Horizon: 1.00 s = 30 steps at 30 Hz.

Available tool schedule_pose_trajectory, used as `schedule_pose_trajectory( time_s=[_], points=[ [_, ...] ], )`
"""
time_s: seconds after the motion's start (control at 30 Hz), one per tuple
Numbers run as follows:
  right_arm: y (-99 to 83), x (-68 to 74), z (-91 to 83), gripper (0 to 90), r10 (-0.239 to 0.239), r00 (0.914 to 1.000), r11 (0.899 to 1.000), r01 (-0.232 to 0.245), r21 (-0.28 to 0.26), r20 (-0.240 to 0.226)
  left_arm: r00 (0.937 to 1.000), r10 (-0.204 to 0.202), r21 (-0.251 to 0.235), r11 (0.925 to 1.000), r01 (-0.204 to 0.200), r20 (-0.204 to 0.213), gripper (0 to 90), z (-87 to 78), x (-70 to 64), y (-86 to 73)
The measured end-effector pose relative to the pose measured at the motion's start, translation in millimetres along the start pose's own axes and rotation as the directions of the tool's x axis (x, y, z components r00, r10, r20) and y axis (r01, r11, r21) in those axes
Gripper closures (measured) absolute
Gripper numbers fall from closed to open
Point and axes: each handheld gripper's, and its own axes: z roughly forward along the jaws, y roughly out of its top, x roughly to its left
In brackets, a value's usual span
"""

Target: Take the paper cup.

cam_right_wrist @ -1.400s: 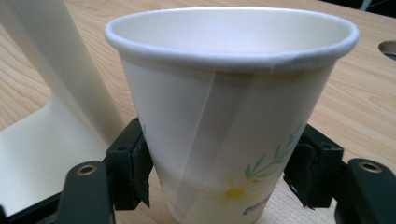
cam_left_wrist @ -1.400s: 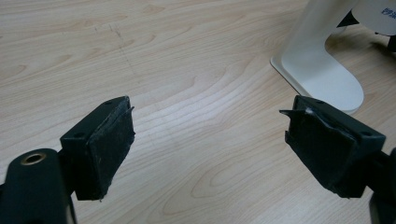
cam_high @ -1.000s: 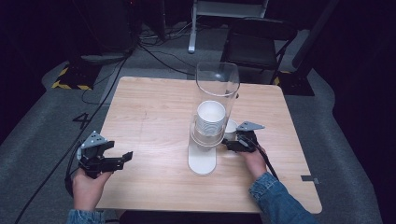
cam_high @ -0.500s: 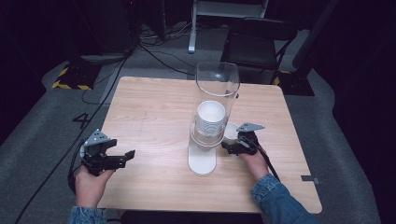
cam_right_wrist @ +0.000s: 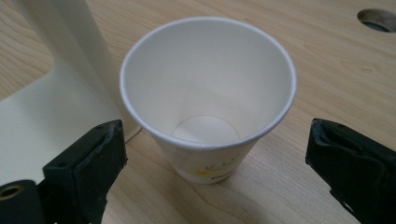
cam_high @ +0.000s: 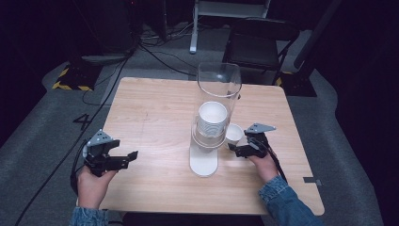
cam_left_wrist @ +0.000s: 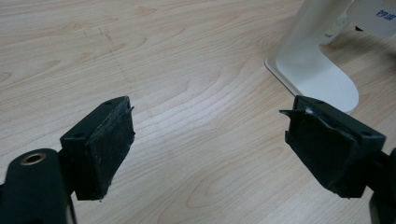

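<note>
- The right gripper [cam_high: 236,149] sits just right of the dispenser [cam_high: 210,141], its jaws spread wide and holding nothing.
- In the right gripper view the gripper [cam_right_wrist: 215,163] has one jaw on each side of the cup [cam_right_wrist: 208,93], and neither jaw touches it.
- The cup is a white paper one, upright and empty, wider at the rim than at the base, with a small yellow print low on its wall.
- It stands on the table [cam_high: 155,108] just right of the dispenser's white foot [cam_right_wrist: 42,107], close to it; I cannot tell whether they touch.
- In the high view the cup [cam_high: 234,133] shows between the dispenser and the right gripper.
- The left gripper [cam_high: 133,155] is well to the left of the dispenser, held by a hand [cam_high: 92,183] above the table's near left part.
- In the left gripper view the gripper [cam_left_wrist: 208,140] is released too, jaws far apart, with bare wood between them.
- The dispenser's foot [cam_left_wrist: 317,70] lies beyond its right jaw.
- The dispenser is a clear upright tube on a white foot.
- Inside the tube is a stack of white cups [cam_high: 212,120], mouths upward, in its lower half.
- The tube's upper half is empty.
</note>
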Motion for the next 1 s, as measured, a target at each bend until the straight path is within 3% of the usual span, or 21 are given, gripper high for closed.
schedule_pose_trajectory(
  time_s=[0.33,0.47,0.77,0.93,1.0],
  points=[
    [9.6,4.6,-56.2,6.1,-0.043,0.9983,0.994,0.039,-0.107,-0.038,1.0,0.005,0.008,1.0,-0.005,0.004,15.2,2.0,-1.0,-0.9],
    [10.7,1.4,-80.5,9.7,-0.061,0.9978,0.989,0.058,-0.134,-0.024,1.0,0.002,0.018,0.9998,-0.002,0.005,15.2,3.9,-0.4,-0.9],
    [2.4,-22.6,-127.4,9.8,-0.021,0.9998,0.984,0.021,-0.175,0.004,1.0,-0.001,0.024,0.9997,0.001,0.008,15.2,6.8,2.7,-2.8],
    [-2.3,-39.1,-145.3,9.8,0.027,0.9984,0.983,-0.017,-0.182,0.049,1.0,-0.009,0.017,0.9998,0.009,-0.001,15.3,4.7,6.9,-4.4],
    [-3.7,-44.6,-151.1,9.9,0.046,0.9952,0.984,-0.03,-0.178,0.087,0.9998,-0.018,0.013,0.9998,0.018,0.0,15.2,4.4,6.9,-4.6]
  ],
)
